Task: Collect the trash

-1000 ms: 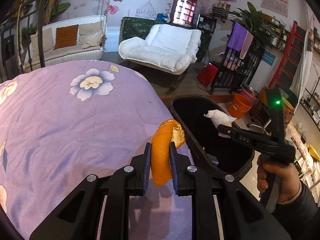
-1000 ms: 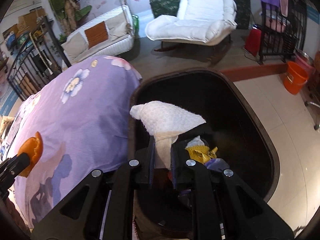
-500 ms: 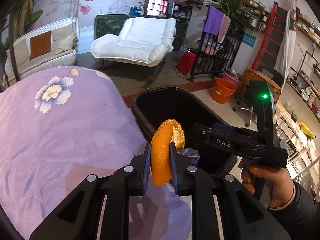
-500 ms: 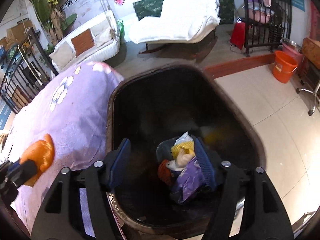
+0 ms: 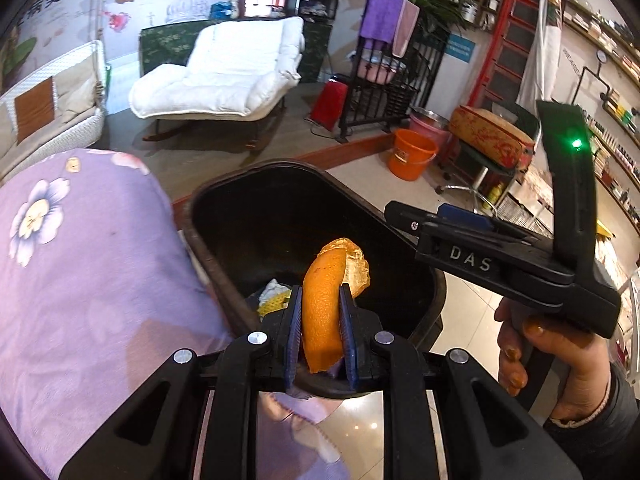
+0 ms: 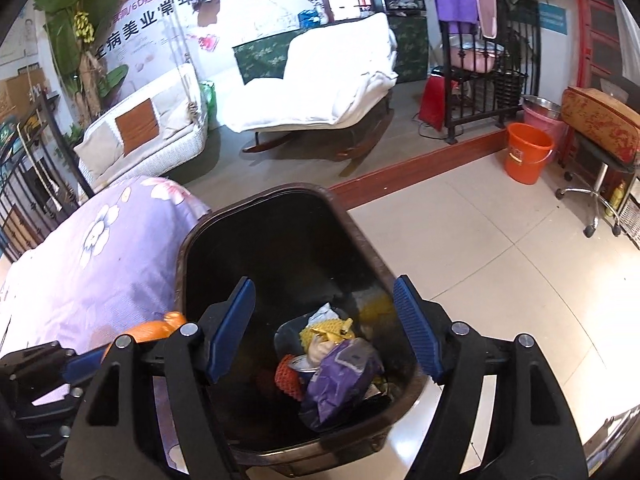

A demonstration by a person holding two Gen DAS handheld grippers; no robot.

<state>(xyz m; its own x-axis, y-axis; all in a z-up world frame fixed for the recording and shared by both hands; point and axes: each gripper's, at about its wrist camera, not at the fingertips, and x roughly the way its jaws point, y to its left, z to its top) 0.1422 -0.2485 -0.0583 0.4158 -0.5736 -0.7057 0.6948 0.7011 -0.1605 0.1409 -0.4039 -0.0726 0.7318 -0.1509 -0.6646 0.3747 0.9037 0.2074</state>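
Observation:
My left gripper (image 5: pixel 319 336) is shut on an orange peel (image 5: pixel 322 312) and holds it over the near rim of a black trash bin (image 5: pixel 224 196). The peel also shows at the left of the right wrist view (image 6: pixel 154 330). My right gripper (image 6: pixel 325 326) is open and empty above the bin (image 6: pixel 200 240). It shows from the side in the left wrist view (image 5: pixel 404 212). Inside the bin lie a purple wrapper (image 6: pixel 340 380), yellow foam netting (image 6: pixel 324 334), red netting (image 6: pixel 288 376) and white tissue (image 6: pixel 325 313).
A table with a purple flowered cloth (image 5: pixel 80 280) stands directly left of the bin. An orange bucket (image 6: pixel 526 152), a wheeled stool (image 6: pixel 596 184) and a black rack (image 6: pixel 480 92) stand on the tiled floor beyond. A white recliner (image 6: pixel 320 92) is behind.
My right gripper opened and dropped the white tissue into the bin. My left gripper carried the orange peel rightward from over the cloth to over the bin.

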